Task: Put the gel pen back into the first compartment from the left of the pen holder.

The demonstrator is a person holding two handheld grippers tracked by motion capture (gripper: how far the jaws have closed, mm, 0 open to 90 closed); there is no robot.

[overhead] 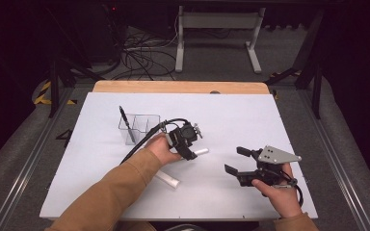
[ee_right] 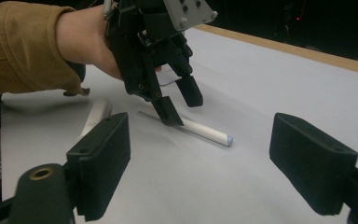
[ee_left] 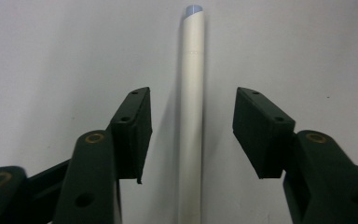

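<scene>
A white pen [overhead: 201, 152] with a pale blue end lies flat on the white table [overhead: 250, 115], just left of the middle. My left gripper [overhead: 189, 145] points down over it. In the left gripper view the pen [ee_left: 192, 70] runs straight up between the two pads, with a gap on each side, so the left gripper [ee_left: 191, 100] is open around it. The right gripper view shows the same pen [ee_right: 209, 133] under the left gripper [ee_right: 184, 109]. My right gripper [overhead: 236, 160] rests open at the front right, with nothing between its pads [ee_right: 105, 158].
A second white pen [overhead: 167, 180] lies near the front, beside the left forearm. A clear divided holder [overhead: 139, 129] with a black pen [overhead: 126, 122] leaning in it stands behind the left hand. The table's wooden far edge [overhead: 180, 87] runs along the back.
</scene>
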